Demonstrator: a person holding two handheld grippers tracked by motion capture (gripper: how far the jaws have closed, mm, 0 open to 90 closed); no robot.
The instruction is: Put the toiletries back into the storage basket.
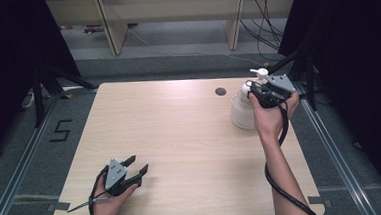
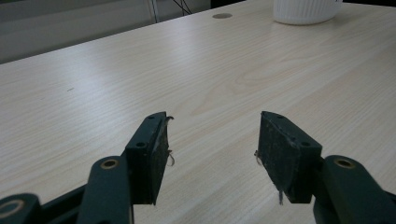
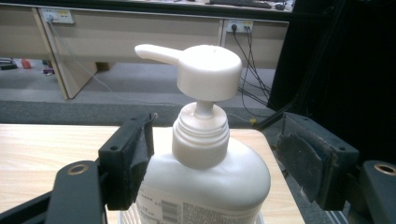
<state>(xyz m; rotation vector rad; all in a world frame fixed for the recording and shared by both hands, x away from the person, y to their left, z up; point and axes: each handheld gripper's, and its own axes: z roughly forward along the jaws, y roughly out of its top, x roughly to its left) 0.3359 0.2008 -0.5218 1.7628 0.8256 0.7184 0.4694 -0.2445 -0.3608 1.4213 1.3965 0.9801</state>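
Note:
A white pump bottle [image 1: 243, 113] stands at the far right of the wooden table [image 1: 180, 133]. In the right gripper view its neck and pump head [image 3: 208, 70] rise between the two black jaws of my right gripper [image 3: 217, 140], nozzle pointing left. The jaws stand wide: the left pad is close to the bottle's shoulder and the right pad is clearly apart from it. In the high view the right gripper [image 1: 259, 96] sits by the bottle's top. My left gripper [image 1: 137, 166] rests low at the near left of the table, open, with nothing between its jaws [image 2: 212, 135].
A round cable hole [image 1: 221, 91] lies in the tabletop left of the bottle. The bottle's ribbed base [image 2: 306, 11] shows far off in the left gripper view. Beyond the table are desk legs, floor cables and black stands at both sides.

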